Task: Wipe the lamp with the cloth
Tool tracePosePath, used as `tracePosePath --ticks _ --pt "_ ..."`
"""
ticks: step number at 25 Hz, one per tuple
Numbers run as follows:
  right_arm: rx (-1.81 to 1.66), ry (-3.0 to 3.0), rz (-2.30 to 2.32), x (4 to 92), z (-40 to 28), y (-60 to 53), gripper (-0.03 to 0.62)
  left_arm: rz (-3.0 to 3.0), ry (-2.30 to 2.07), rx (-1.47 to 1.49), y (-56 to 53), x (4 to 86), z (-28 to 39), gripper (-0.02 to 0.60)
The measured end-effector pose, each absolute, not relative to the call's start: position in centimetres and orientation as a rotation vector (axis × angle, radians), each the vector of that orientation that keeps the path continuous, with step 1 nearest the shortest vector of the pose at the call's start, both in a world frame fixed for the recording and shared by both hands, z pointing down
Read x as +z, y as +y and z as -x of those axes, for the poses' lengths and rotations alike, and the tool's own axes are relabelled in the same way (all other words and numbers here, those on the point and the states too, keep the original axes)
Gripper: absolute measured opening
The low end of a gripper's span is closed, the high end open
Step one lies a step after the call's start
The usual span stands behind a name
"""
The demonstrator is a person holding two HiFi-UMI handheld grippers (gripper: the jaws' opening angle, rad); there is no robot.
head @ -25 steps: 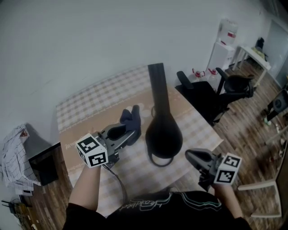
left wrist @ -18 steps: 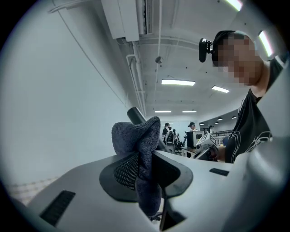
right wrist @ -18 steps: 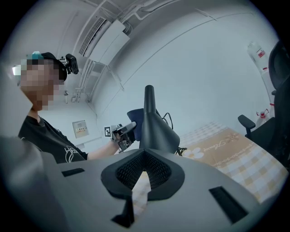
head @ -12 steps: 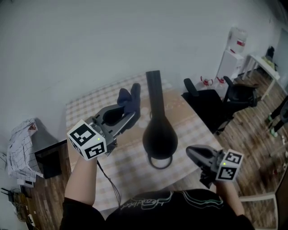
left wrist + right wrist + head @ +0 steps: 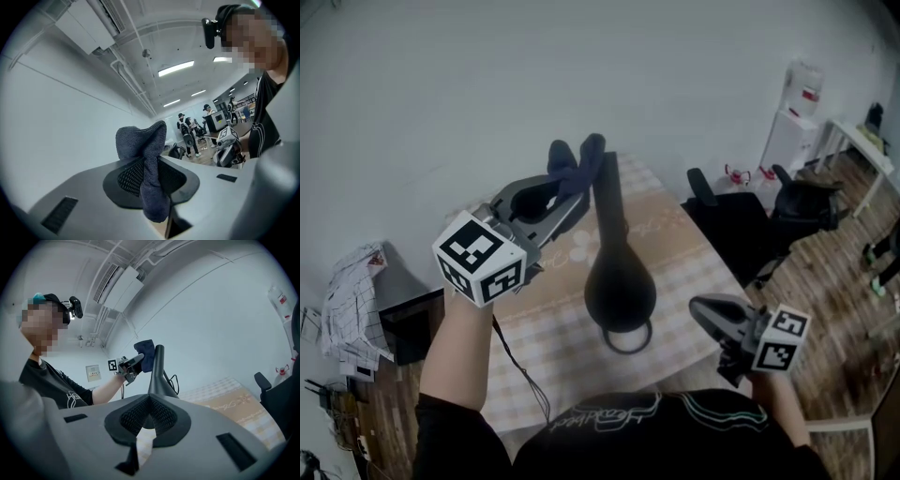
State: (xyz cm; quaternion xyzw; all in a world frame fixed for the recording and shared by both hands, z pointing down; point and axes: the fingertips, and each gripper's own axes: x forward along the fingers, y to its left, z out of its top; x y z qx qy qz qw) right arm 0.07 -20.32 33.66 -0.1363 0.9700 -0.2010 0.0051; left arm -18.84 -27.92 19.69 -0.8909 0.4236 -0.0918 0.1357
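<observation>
Closest to the person's body, low at the right of the head view, the right gripper hangs over the near edge of the table, well apart from everything on it. In its own view the right gripper has its ribbed pads meeting at the tips with nothing caught between them. A little beyond it the lamp stands upright on the checked tabletop. It is black, with a bulbous lower body, a dark ring at its foot and a narrow stem rising away from the camera. To the lamp's left, the left gripper is raised high above the table on an outstretched forearm, its marker cube toward the person and a thin black cable trailing down from it. Its jaws are clamped on the cloth, a dark blue-grey knit rag. In the left gripper view the cloth is pinched at its middle between the pads of the left gripper, a bunched lobe standing above them and a tail hanging below. In the right gripper view the cloth sits against the top of the stem of the lamp, on its left side. Farther off, a black office chair stands on the wooden floor, with the pale wall behind.
</observation>
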Motion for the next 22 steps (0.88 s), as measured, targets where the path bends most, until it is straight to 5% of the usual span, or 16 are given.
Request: tracePosePath --ticks 22 --pt "-0.680 3.016 0.359 34.5 -3.3 -22.6 0.011 2.440 1.217 -0.617 -30.3 20.9 15.6 0.072"
